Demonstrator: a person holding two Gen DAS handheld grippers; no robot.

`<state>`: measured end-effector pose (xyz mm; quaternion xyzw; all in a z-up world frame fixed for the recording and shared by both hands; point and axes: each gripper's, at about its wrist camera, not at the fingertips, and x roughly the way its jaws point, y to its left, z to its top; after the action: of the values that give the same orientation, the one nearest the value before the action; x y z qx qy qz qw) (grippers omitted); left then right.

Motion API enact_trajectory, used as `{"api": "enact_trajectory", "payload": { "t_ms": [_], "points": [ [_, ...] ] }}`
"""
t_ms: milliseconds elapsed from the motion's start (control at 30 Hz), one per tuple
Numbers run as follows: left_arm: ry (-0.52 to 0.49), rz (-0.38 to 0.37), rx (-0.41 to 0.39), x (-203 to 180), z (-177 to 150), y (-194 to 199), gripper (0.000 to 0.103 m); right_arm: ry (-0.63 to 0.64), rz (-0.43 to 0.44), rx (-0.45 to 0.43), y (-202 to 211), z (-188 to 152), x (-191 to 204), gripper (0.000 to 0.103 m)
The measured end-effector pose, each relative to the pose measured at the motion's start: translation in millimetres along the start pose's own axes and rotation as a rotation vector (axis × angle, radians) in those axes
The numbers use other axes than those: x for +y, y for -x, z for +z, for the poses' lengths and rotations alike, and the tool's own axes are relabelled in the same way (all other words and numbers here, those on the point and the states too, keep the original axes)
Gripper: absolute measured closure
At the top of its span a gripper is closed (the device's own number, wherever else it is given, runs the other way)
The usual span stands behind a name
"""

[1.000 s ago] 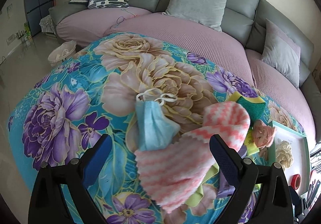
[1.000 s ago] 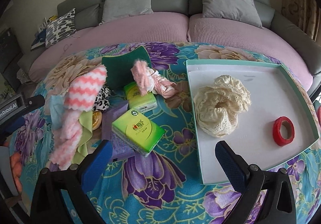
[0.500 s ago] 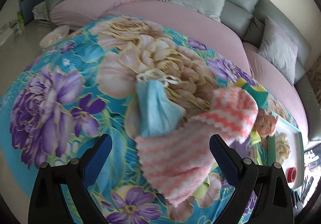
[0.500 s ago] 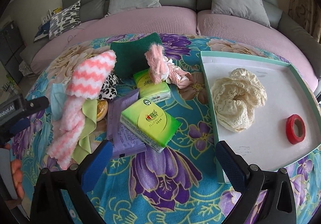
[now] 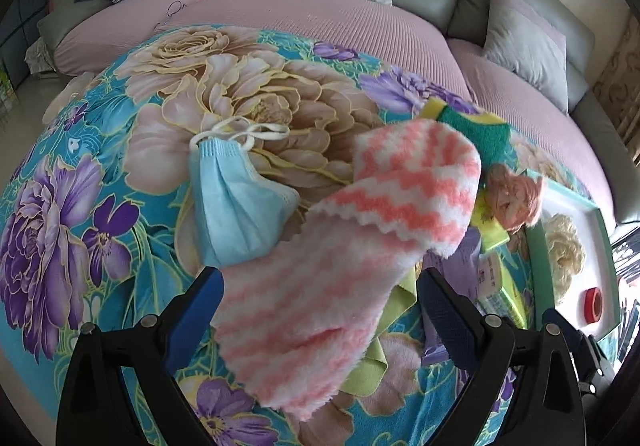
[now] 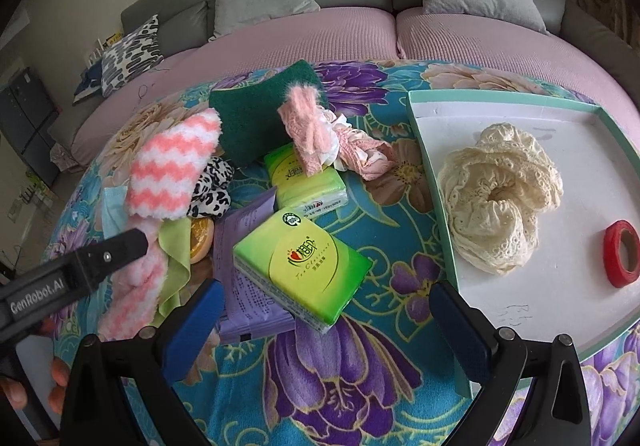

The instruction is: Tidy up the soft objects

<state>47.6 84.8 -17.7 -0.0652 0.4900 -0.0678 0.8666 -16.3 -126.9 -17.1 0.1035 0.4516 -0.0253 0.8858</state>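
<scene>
On the floral tablecloth [image 6: 320,386] lie two green tissue packs [image 6: 302,270], one blue mask [image 5: 236,206] and one pink-striped cloth [image 5: 320,286] between the wide-open, empty left gripper [image 5: 320,314]; the right gripper [image 6: 326,322] gapes empty.

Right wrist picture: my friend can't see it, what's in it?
Open blue tongs hover over a green tissue pack on a flowery cloth. A white tray on the right holds a cream lace scrunchie and red tape.
</scene>
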Motion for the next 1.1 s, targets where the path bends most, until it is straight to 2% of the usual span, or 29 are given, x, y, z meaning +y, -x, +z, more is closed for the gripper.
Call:
{"api": "enact_trajectory", "payload": {
  "t_ms": [233, 367, 433, 500, 567, 700, 1033, 1100],
  "points": [
    [-0.01, -0.009, 0.032, -3.6, -4.1, -8.6, 0.007, -0.002, 0.018, -0.005, -3.8, 2.4, -1.1, 0.0],
    [-0.012, -0.022, 0.051, -4.6, -4.7, -13.8, 0.023, 0.005, 0.028, -0.009, -6.4, 4.1, -1.5, 0.004],
    [-0.01, -0.031, 0.066, -5.0, -5.8, -17.3, 0.03, 0.002, 0.044, 0.004, -10.3, 4.9, -2.3, 0.01],
    [-0.013, -0.038, 0.081, -5.6, -6.8, -21.1, 0.043, -0.009, 0.05, 0.029, -17.7, 5.1, -3.5, 0.015],
    [-0.015, -0.041, 0.093, -6.3, -7.5, -23.7, 0.05, -0.011, 0.056, 0.03, -19.6, 5.5, -3.2, 0.018],
    [-0.014, -0.044, 0.103, -6.4, -9.0, -27.1, 0.056, -0.007, 0.083, 0.026, -18.8, 3.4, -0.4, 0.03],
    [0.005, -0.059, 0.098, -3.2, -9.4, -25.1, 0.069, -0.048, 0.083, 0.017, -16.5, 3.6, -10.5, 0.045],
    [0.013, -0.061, 0.094, -0.5, -9.9, -22.0, 0.075, -0.055, 0.087, 0.014, -15.3, 3.8, -12.3, 0.048]
  ]
}}
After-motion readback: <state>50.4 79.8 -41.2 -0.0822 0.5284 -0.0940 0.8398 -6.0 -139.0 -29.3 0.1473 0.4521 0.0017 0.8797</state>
